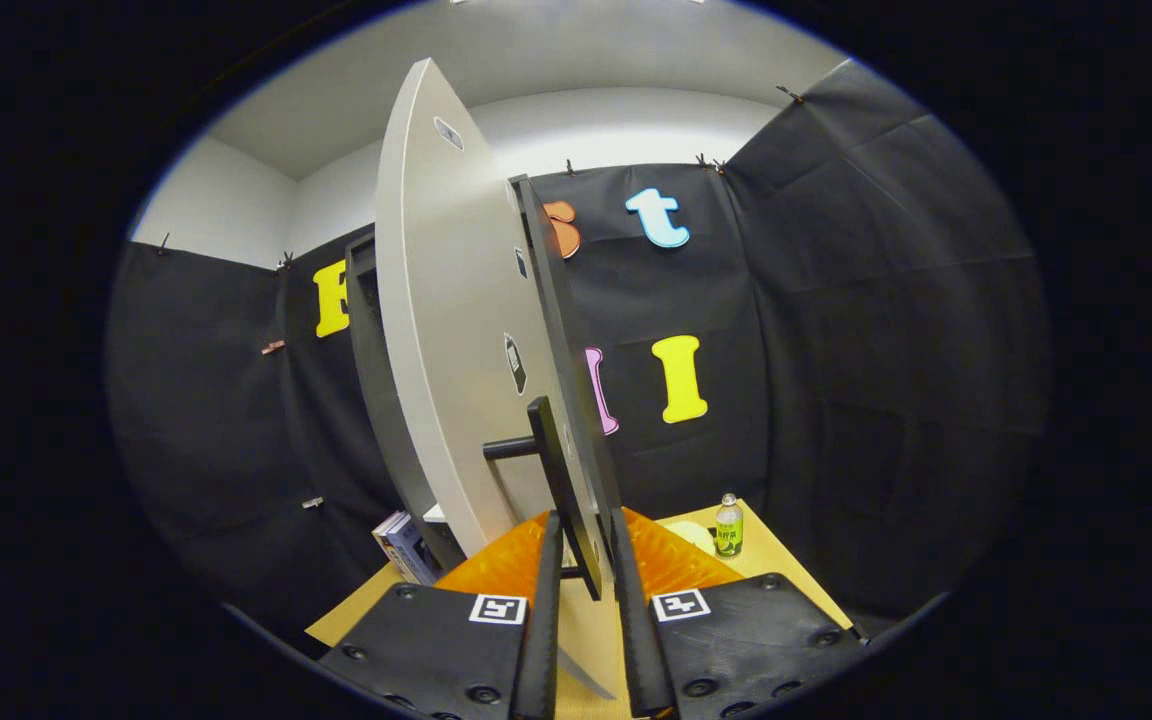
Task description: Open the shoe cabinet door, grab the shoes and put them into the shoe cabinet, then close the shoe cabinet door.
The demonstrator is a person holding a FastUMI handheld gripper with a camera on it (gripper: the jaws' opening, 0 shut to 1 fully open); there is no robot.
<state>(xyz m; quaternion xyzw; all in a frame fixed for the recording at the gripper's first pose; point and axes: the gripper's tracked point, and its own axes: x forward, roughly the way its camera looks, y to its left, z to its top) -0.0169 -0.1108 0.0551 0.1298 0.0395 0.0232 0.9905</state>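
Observation:
The shoe cabinet door (436,340) is a pale grey panel seen almost edge-on, swung out towards me, with a dark edge strip (561,330) along its right side. Its black bar handle (558,465) stands off the pale face on a short post (508,449). My gripper (586,518) sits at the lower part of that handle, one finger on each side of the bar and the jaws narrow. Both fingers (542,600) appear to press on it. The cabinet's dark frame (368,340) shows behind the door on the left.
A yellow wooden table (796,580) lies below, with an orange ribbed surface (681,560) just ahead of the fingers. A small green bottle (729,527) and a pale round thing (693,535) stand beyond on the right. A boxed item (402,545) sits by the cabinet's foot.

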